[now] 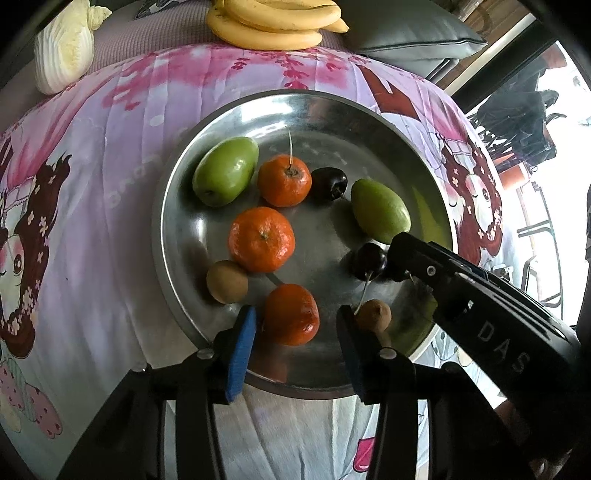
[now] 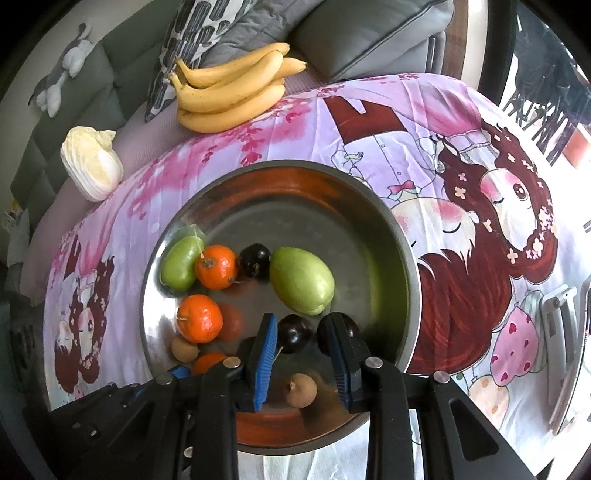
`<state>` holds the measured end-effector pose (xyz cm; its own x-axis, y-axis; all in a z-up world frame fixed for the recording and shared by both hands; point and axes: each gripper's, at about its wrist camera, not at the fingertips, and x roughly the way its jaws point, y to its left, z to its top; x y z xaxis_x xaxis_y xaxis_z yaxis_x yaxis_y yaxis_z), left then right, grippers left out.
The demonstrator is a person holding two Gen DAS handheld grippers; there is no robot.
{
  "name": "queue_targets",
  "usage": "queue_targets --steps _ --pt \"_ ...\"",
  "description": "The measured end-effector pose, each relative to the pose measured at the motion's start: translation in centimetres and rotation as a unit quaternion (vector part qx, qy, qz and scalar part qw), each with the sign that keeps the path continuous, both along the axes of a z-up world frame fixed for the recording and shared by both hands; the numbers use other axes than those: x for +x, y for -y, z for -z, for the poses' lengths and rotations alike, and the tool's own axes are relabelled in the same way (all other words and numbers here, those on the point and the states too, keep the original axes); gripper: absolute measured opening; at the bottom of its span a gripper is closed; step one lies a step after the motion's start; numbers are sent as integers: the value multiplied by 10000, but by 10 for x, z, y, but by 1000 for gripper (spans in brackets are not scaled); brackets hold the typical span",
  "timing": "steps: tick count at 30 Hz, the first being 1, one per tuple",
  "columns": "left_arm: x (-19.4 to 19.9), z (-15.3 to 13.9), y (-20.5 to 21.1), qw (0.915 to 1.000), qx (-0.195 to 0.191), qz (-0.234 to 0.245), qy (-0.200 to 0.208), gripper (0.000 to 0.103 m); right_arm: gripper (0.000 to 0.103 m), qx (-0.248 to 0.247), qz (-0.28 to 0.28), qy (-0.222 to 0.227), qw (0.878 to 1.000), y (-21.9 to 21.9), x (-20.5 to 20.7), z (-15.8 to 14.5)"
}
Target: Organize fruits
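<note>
A round steel tray [image 1: 177, 236] [image 2: 388, 229] on a pink cartoon cloth holds fruit: two green mangoes [image 1: 225, 171] [image 1: 380, 211], three tangerines, dark plums and small brown fruits. My left gripper [image 1: 295, 332] is open, its blue pads either side of the nearest tangerine [image 1: 291, 314], with a brown fruit [image 1: 373, 315] just outside the right pad. My right gripper [image 2: 301, 343] is open, its pads astride a dark plum [image 2: 293, 334]; a second plum [image 2: 351, 328] sits behind its right finger. In the left wrist view the right gripper [image 1: 395, 258] reaches beside that plum [image 1: 369, 260].
A bunch of bananas [image 2: 229, 92] and a napa cabbage [image 2: 92, 166] lie on the sofa seat beyond the cloth, with grey cushions [image 2: 369, 33] behind. A metal object [image 2: 561, 350] lies at the right edge of the cloth.
</note>
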<state>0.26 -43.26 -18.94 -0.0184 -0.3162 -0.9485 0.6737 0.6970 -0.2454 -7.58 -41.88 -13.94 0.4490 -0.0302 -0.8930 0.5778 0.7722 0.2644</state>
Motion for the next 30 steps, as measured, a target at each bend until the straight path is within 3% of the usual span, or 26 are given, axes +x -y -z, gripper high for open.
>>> queue_targets --steps 7,13,16,17,20,22,26,30 --pt "3 -12 -2 9998 -85 -37 155 49 32 -85 170 226 9996 6 -11 -16" --pt "11 -20 -11 9997 -67 -115 221 52 32 -183 200 88 9996 9 -12 -15" --pt "19 -27 -23 9990 -109 -304 299 59 32 -216 98 25 9997 5 -10 -15" --pt "22 -28 -25 9988 -117 -366 313 60 36 -214 61 13 9998 4 -9 -14" --pt "29 -30 -36 9980 -68 -533 338 61 68 -268 -11 43 9996 -1 -7 -16" --pt "33 -32 -41 9975 -39 -598 370 64 68 -307 -30 69 9995 -3 -7 -19" --pt "41 -32 -51 9961 44 -746 461 77 72 -287 -134 23 9995 -6 -3 -17" --pt "46 -26 -55 9954 165 -818 475 80 79 -260 -218 -23 9994 -9 -1 -15"
